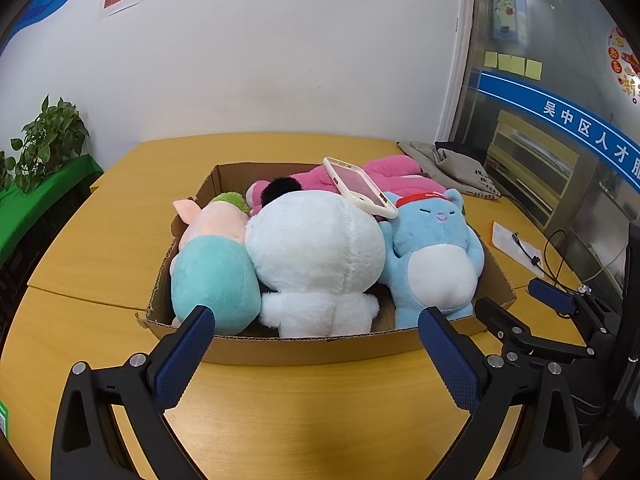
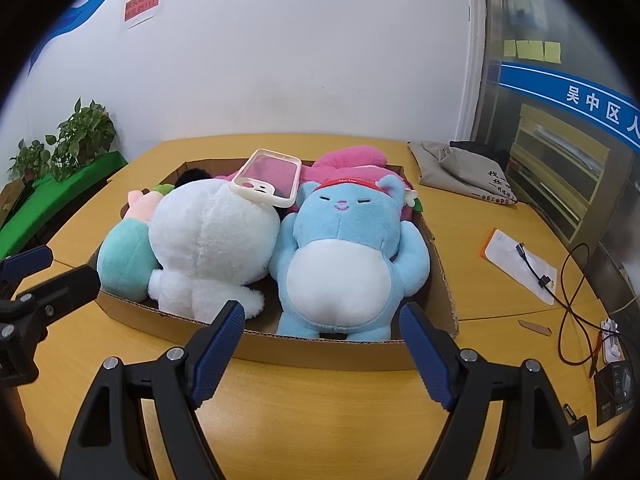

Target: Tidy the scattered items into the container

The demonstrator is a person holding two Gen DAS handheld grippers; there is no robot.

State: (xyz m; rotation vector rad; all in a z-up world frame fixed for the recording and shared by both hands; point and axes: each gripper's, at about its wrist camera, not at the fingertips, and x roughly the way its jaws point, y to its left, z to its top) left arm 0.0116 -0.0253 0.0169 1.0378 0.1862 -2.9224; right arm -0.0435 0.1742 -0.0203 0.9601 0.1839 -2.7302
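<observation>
The cardboard box [image 1: 312,344] is seen on the wooden tabletop [image 1: 100,240] just ahead of the left tongs [image 1: 316,356] and right tongs [image 2: 320,350], both spread wide and gripping nothing. It is packed with fluffy plush toys: white [image 1: 316,252], blue [image 2: 344,256], teal-and-pink [image 1: 212,268]. A cream phone case [image 2: 267,180] is propped on top, apparently against a magenta plush [image 1: 384,168].

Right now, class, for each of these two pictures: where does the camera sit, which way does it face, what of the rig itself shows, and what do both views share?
Left wrist: sits on the left gripper, facing forward over the table at the cardboard box; its own open blue-padded fingers and the right gripper show.
Right wrist: sits on the right gripper, facing the same box from further right; its open fingers and part of the left gripper show.
Shared: white plush, blue plush, phone case.
</observation>
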